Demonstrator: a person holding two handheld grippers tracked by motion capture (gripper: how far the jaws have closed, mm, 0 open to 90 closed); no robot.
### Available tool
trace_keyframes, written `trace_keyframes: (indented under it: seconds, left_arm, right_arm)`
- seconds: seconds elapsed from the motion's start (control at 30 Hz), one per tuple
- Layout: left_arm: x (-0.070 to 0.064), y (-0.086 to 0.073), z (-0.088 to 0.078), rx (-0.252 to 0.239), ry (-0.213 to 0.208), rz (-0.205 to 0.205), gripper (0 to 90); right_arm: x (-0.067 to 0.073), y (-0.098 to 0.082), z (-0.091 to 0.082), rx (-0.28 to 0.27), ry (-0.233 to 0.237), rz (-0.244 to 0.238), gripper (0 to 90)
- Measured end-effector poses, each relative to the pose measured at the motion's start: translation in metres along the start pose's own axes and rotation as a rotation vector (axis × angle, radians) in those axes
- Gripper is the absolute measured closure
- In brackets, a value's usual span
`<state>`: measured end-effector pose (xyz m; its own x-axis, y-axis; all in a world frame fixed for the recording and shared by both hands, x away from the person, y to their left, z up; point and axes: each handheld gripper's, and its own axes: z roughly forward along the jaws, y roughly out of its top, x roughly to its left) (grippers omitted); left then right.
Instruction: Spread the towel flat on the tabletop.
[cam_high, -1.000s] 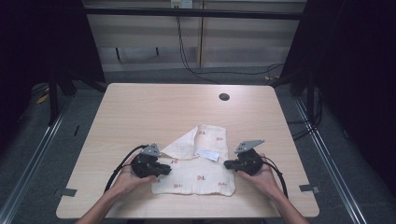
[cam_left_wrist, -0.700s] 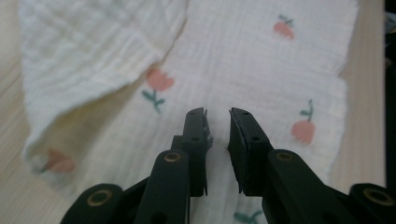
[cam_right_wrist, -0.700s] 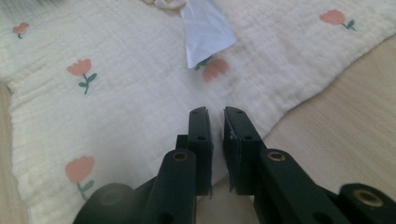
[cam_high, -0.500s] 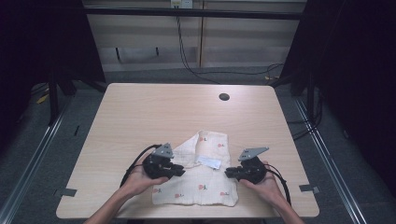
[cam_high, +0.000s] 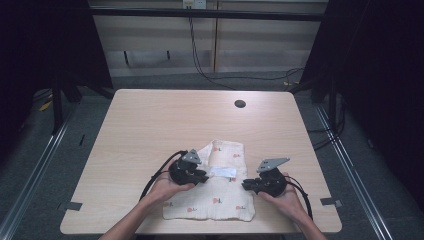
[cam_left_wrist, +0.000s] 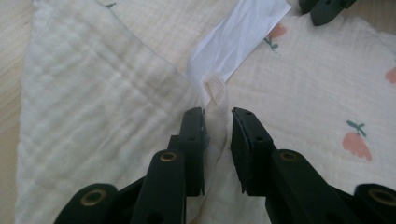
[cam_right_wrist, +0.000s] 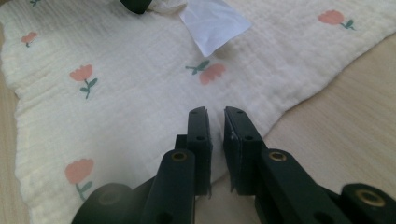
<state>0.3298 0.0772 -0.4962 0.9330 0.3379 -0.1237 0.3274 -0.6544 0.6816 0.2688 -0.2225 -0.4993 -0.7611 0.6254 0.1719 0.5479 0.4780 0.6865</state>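
The left gripper (cam_left_wrist: 217, 116) has its jaws a narrow gap apart and they have just been opening; a bunched fold of the cloth (cam_left_wrist: 303, 93), at the root of its white label (cam_left_wrist: 243, 32), stands between the pads, and whether they still press it cannot be told, though it looks loosened. The right gripper (cam_right_wrist: 215, 116) also has its jaws slightly apart, having just opened a little, with nothing clearly between them; they sit at the cloth's edge where it meets the bare counter (cam_right_wrist: 336, 140). In the high view the cloth (cam_high: 220, 200) lies at the near middle of the counter (cam_high: 150, 130), partly folded, its long axis running away from the person, with the left gripper (cam_high: 197, 175) on its left part and the right gripper (cam_high: 250, 186) at its right edge. The label (cam_high: 221, 172) stretches from the left jaws toward the right ones, so the left hand is the nearer to it. The left gripper view gives the pinched fold that the high view is too coarse for; the right gripper view shows the label's free end (cam_right_wrist: 212, 23) lying flat on the flowered cloth. The next move likely turns on regripping an edge for the following fold.
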Motion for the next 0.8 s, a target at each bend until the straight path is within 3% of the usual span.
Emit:
trace_keyframes:
  seconds: [0.03, 0.13, 0.27, 0.3, 0.37, 0.5, 0.57, 0.7, 0.8]
  left_arm:
    - [-0.002, 0.001, 0.001, 0.005, 0.022, 0.045, 74.8]
    - [-0.003, 0.003, 0.004, 0.0, 0.036, 0.028, 80.0]
    - [0.002, 0.005, 0.003, 0.01, 0.008, 0.025, 87.2]
    - [0.002, 0.005, 0.003, -0.009, 0.006, -0.003, 87.5]
    - [0.005, 0.008, -0.003, -0.027, -0.028, -0.018, 87.5]
    - [0.009, 0.012, -0.023, -0.099, -0.022, -0.044, 87.5]
    - [0.016, 0.013, -0.037, -0.139, -0.009, -0.059, 87.6]
    - [0.037, 0.009, -0.066, -0.224, 0.034, -0.129, 87.5]
    - [0.055, 0.002, -0.074, -0.27, 0.063, -0.192, 87.1]
  right_arm:
    - [0.0, 0.0, 0.0, 0.001, 0.0, -0.001, 80.4]
    - [0.0, 0.0, 0.0, 0.001, -0.001, 0.007, 80.4]
    - [0.001, 0.0, 0.0, 0.003, -0.004, 0.003, 80.3]
    - [0.001, 0.0, 0.0, 0.003, -0.004, 0.001, 80.2]
    - [0.001, 0.0, 0.0, 0.005, -0.003, 0.001, 79.8]
    - [0.004, 0.0, -0.001, 0.008, -0.015, -0.004, 77.2]
    - [0.005, 0.0, -0.002, 0.009, -0.018, -0.004, 76.6]
    - [0.004, 0.0, -0.002, 0.005, -0.019, -0.003, 75.6]
    - [0.004, 0.002, -0.003, 0.006, -0.021, -0.001, 75.6]
